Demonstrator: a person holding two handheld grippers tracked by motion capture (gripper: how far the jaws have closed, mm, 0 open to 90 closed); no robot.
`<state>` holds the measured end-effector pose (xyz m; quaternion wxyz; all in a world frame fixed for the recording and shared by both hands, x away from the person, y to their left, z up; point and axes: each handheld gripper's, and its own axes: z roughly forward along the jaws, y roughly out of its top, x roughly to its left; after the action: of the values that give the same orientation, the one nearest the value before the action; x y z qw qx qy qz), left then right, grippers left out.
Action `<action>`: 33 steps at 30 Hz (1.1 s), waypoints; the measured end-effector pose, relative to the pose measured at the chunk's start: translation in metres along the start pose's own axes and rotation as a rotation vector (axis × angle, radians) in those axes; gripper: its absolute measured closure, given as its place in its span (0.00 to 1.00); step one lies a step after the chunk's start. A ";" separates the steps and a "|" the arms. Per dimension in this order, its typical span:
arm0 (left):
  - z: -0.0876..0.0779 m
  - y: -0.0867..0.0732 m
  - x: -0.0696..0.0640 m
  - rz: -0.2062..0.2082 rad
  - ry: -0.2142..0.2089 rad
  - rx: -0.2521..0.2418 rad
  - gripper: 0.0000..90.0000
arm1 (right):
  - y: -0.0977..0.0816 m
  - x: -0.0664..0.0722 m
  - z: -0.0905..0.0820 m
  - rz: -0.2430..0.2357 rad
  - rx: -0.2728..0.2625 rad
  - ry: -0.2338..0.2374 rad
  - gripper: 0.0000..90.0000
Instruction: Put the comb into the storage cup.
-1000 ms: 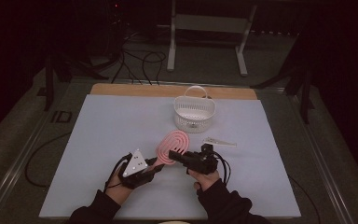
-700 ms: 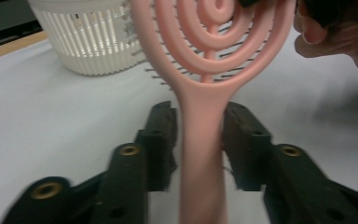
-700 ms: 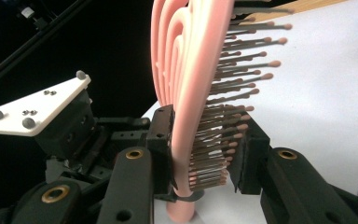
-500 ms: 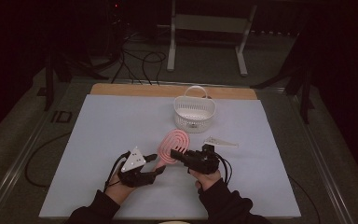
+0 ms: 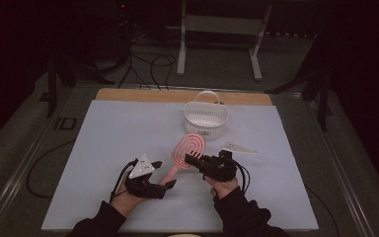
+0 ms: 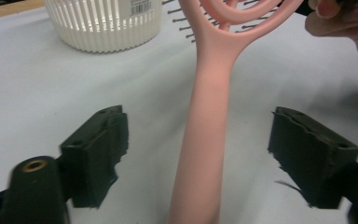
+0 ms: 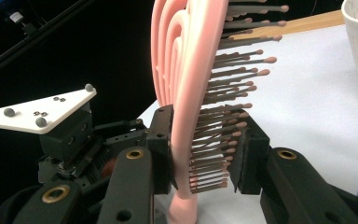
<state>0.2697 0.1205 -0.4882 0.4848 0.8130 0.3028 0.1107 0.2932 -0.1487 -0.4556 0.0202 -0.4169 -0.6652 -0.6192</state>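
A pink hairbrush (image 5: pixel 189 148) with dark bristles is held off the table, handle toward me. My right gripper (image 5: pixel 191 160) is shut on its head: one jaw presses the back, the other the bristles (image 7: pixel 223 116), as the right gripper view (image 7: pixel 203 156) shows on the brush (image 7: pixel 186 70). My left gripper (image 5: pixel 164 174) is open, its jaws having just been opening. The handle (image 6: pixel 209 98) runs between the left gripper's (image 6: pixel 203 144) pads (image 6: pixel 98 144) with a gap on each side.
A white slotted basket (image 5: pixel 206 116) with a loop handle stands at the table's far middle (image 6: pixel 102 23), just beyond the brush. A loose white three-cornered plate (image 5: pixel 239 148) lies to the right of the brush. The pale table sheet (image 5: pixel 103 133) is bare on the left.
The left gripper's jaws have spread apart and come off the brush handle. The right gripper keeps the brush head clamped, and both hands stay almost in place.
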 end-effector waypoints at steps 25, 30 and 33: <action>-0.001 -0.003 0.007 -0.034 -0.086 0.046 0.00 | 0.013 -0.001 -0.009 -0.076 -0.020 -0.049 0.73; 0.000 -0.004 0.006 -0.033 -0.089 0.069 0.00 | 0.019 0.000 -0.013 -0.101 -0.021 -0.062 0.73; 0.000 -0.005 0.007 -0.037 -0.095 0.072 0.00 | 0.021 0.000 -0.014 -0.112 -0.025 -0.068 0.73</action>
<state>0.2732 0.1265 -0.4926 0.4711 0.8284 0.2984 0.0522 0.2982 -0.1628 -0.4354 -0.0422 -0.4000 -0.6799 -0.6132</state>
